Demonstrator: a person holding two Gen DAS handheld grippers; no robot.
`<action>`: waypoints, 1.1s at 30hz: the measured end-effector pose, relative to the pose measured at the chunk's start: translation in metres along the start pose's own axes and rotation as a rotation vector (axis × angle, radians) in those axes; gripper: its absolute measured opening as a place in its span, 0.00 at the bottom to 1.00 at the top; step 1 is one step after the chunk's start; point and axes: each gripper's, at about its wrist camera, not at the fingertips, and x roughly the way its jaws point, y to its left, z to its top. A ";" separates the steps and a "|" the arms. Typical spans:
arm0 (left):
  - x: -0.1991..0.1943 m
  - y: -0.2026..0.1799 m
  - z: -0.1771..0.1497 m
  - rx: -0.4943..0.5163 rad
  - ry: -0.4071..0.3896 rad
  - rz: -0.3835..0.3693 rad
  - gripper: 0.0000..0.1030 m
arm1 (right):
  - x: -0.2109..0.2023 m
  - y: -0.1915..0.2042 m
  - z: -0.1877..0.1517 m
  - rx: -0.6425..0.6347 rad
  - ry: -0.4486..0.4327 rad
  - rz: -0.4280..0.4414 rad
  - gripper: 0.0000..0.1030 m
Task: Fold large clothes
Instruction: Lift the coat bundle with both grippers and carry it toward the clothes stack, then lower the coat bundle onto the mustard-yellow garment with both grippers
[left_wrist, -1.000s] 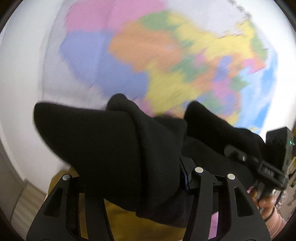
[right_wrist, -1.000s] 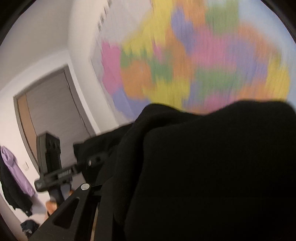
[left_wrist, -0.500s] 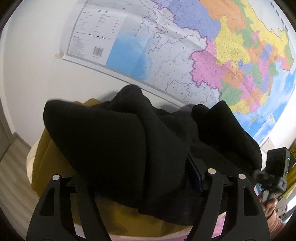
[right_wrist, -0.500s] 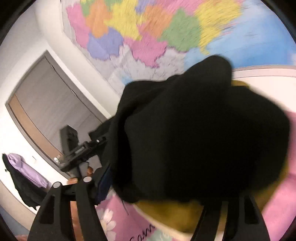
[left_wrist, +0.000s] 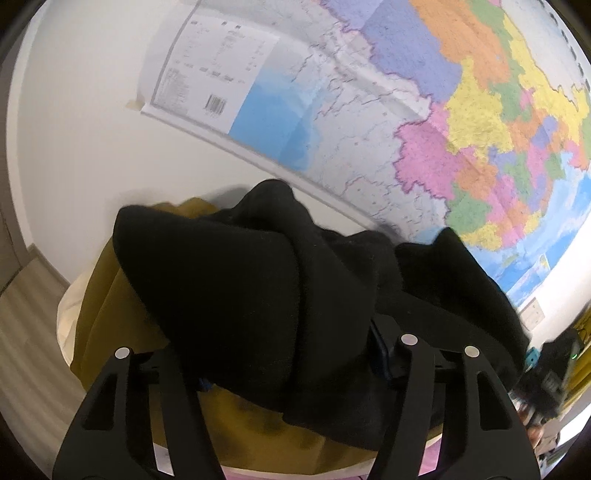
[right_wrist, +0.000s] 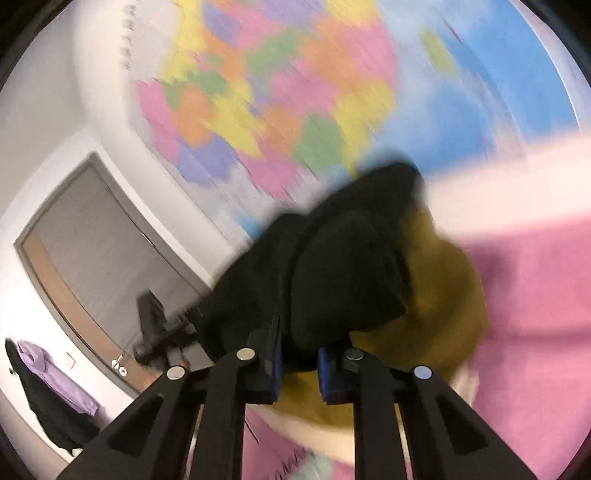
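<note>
A bulky black garment (left_wrist: 240, 288) lies bunched on a mustard garment (left_wrist: 107, 317) over a cream cushion (left_wrist: 68, 314). My left gripper (left_wrist: 291, 369) has its jaws wide and closing, with the black cloth lying between them and draped over its pads. In the blurred right wrist view, my right gripper (right_wrist: 300, 365) is closing, and its blue pads pinch a fold of the black garment (right_wrist: 343, 277) above the mustard garment (right_wrist: 443, 295). Each gripper shows at the edge of the other's view: the right gripper (left_wrist: 550, 373) and the left gripper (right_wrist: 155, 325).
A large coloured wall map (left_wrist: 406, 110) hangs just behind the pile. Pink bedding (right_wrist: 535, 332) spreads to the right. A grey door (right_wrist: 92, 240) stands at the left, with purple and black clothes (right_wrist: 44, 380) hanging beside it. Wooden floor (left_wrist: 26, 332) shows at the far left.
Both grippers came down with the black garment, which now rests on the mustard one. The right jaws spread wide, then closed to a narrow pinch. The left jaws widened, then narrowed slightly.
</note>
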 end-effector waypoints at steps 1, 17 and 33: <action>0.003 0.002 -0.003 -0.011 0.009 0.007 0.66 | 0.007 -0.020 -0.006 0.088 0.050 -0.007 0.15; -0.087 -0.064 -0.033 0.211 -0.271 0.215 0.94 | -0.023 0.094 0.006 -0.502 0.048 -0.185 0.56; 0.006 -0.071 -0.040 0.300 -0.098 0.338 0.96 | 0.078 0.027 0.037 -0.333 0.142 -0.302 0.55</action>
